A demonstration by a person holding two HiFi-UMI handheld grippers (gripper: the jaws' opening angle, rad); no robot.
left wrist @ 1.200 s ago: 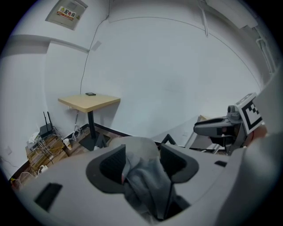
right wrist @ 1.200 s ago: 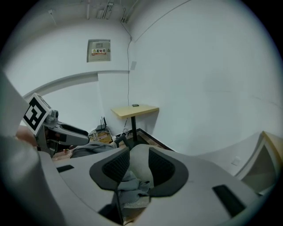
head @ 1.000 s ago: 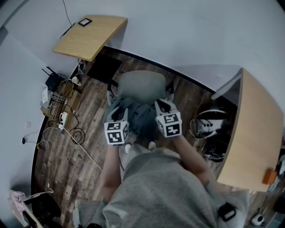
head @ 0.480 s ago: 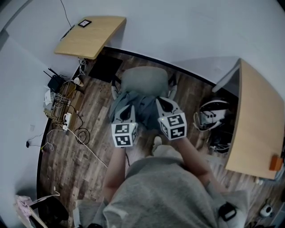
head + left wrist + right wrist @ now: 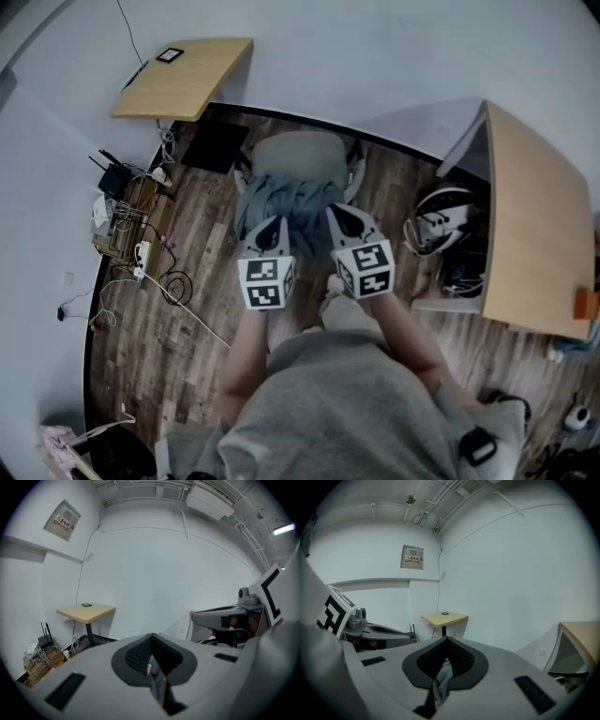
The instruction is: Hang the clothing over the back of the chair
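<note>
Clothing (image 5: 286,199) first: the blue-grey garment is bunched against the near side of the grey chair (image 5: 302,155), on your side of its rounded pad, and both your grippers have hold of it. The pad itself shows uncovered.

Your left gripper (image 5: 274,225) has its jaws closed tight on a fold of the fabric. In the left gripper view, a dark strip of cloth runs down the seam where the two jaws meet. Your right gripper (image 5: 337,216) is clamped on the garment in the same way, and the right gripper view shows a paler blue-grey pleat squeezed between its jaws.

The two grippers sit side by side, near each other, both pointing away from you towards the chair, with the cloth gathered between and beyond their tips. From above you cannot tell whether the garment rests on the seat or hangs clear of it.

A small wooden table (image 5: 183,77) stands by the wall beyond the chair on your left, with a small black device (image 5: 170,54) on it. A larger table (image 5: 530,225) is on your right. A tangle of cables (image 5: 122,202) lies on the wooden floor (image 5: 187,347) at the left.
</note>
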